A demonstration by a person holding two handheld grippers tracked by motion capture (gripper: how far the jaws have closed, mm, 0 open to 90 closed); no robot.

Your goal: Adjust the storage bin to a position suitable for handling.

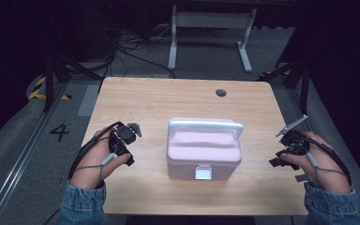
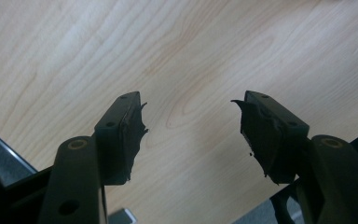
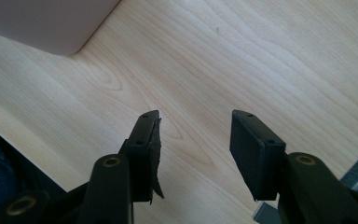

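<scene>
A pink lidded box (image 1: 203,152) with a white carry handle (image 1: 205,125) and a white front latch (image 1: 203,173) sits in the middle of the wooden table (image 1: 168,98). To its left, a hand holds my left gripper (image 1: 127,152) over the tabletop; its jaws stand open over bare wood (image 2: 191,109). My right gripper (image 1: 277,157) is held near the table's right edge, apart from the box. Its jaws are open over bare wood (image 3: 196,116), and a corner of the pink box (image 3: 51,23) shows at upper left.
A small dark hole (image 1: 221,93) marks the table's far right part. Beyond the table stand a white frame (image 1: 211,28) and floor cables (image 1: 131,47). A rail (image 1: 23,145) runs along the floor at left.
</scene>
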